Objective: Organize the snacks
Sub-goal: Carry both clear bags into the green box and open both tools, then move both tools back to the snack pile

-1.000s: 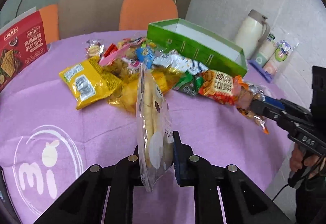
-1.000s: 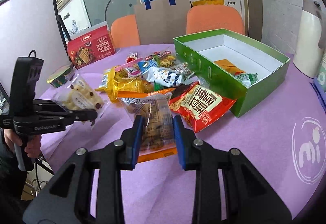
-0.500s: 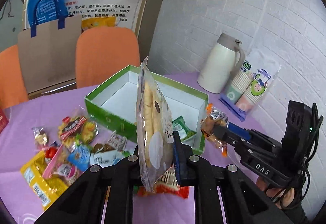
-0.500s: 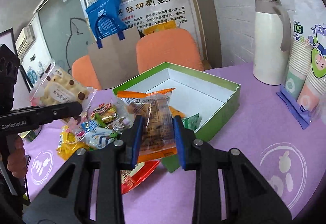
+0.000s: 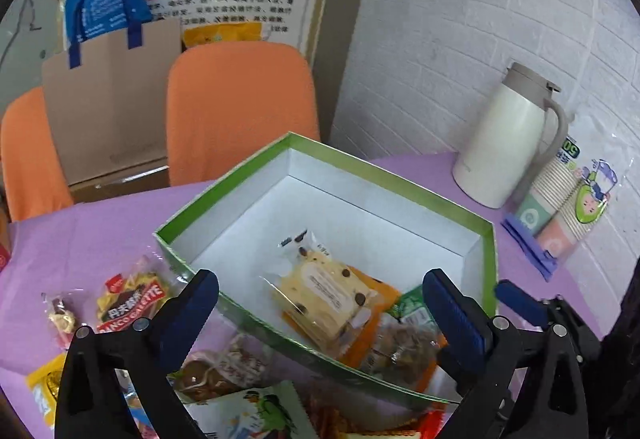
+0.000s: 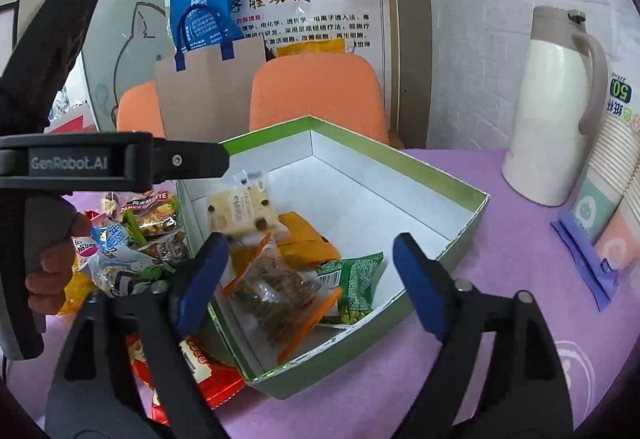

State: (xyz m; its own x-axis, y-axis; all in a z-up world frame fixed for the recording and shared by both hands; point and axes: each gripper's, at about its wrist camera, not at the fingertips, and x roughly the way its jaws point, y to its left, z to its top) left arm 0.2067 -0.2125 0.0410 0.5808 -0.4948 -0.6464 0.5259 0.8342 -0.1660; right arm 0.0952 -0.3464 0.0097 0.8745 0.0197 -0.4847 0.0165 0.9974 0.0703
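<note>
A green box [image 5: 490,251] [image 6: 452,185] with a white inside stands on the purple table. In it lie a clear pack of yellow chip biscuits [image 5: 320,295] [image 6: 240,211], a clear orange-edged pack of brown cookies [image 5: 400,351] [image 6: 276,287], a green pea pack [image 6: 356,275] and an orange pack [image 6: 308,239]. My left gripper [image 5: 318,281] hangs open over the box's near left side, nothing between its fingers. My right gripper [image 6: 310,245] is open above the brown cookie pack. In the right wrist view the left gripper [image 6: 216,159] reaches in from the left, above the biscuit pack.
Loose snack packs [image 5: 132,295] [image 6: 132,239] are piled on the table left of the box. A cream thermos jug [image 5: 504,143] [image 6: 556,107] and a sleeve of paper cups [image 5: 568,207] stand at the right by the brick wall. Orange chairs [image 5: 240,107] and a paper bag [image 5: 108,95] stand behind.
Both grippers carried their packs from the pile to above the box, then opened. The biscuit pack and the brown cookie pack now lie inside the box.
</note>
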